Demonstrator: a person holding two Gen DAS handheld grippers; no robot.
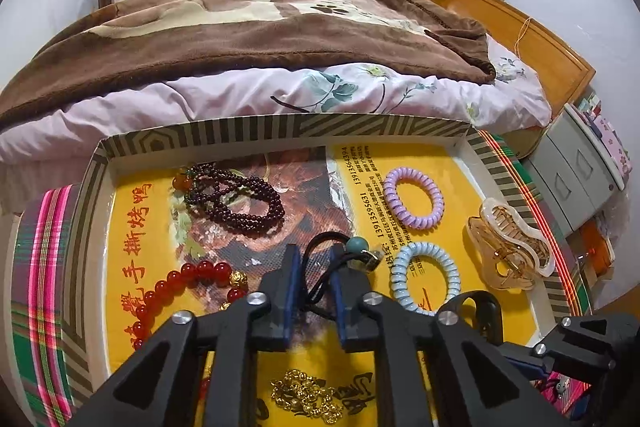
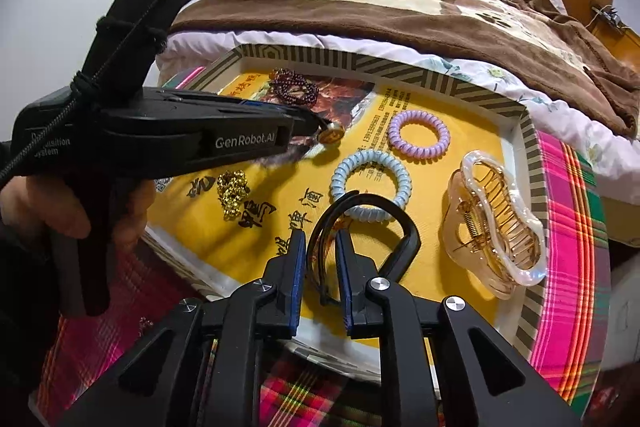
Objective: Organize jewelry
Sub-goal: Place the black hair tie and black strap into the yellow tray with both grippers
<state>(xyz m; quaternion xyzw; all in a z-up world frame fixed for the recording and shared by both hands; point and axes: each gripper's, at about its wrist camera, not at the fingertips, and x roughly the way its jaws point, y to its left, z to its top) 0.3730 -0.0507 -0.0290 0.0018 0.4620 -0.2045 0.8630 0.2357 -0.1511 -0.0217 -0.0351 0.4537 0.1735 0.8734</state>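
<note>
While both tools tilt down over the striped-rim shallow cardboard tray [image 1: 256, 131], which sits on a plaid cloth [image 2: 568, 211] beside the brown-blanketed bed [image 1: 240, 27], each stands narrowly parted. The left tool [image 1: 314, 259] straddles a black elastic hair tie with a teal bead [image 1: 320, 247]; the right tool [image 2: 320, 239] straddles a black plastic headband [image 2: 384, 211]. Lying in the tray are one amber claw clip [image 2: 492, 219], two spiral coil ties, lilac [image 1: 414, 197] and pale blue [image 1: 426, 277], two beaded bracelets, dark garnet [image 1: 236, 199] and red [image 1: 180, 287], and one gold chain heap [image 1: 306, 397].
</note>
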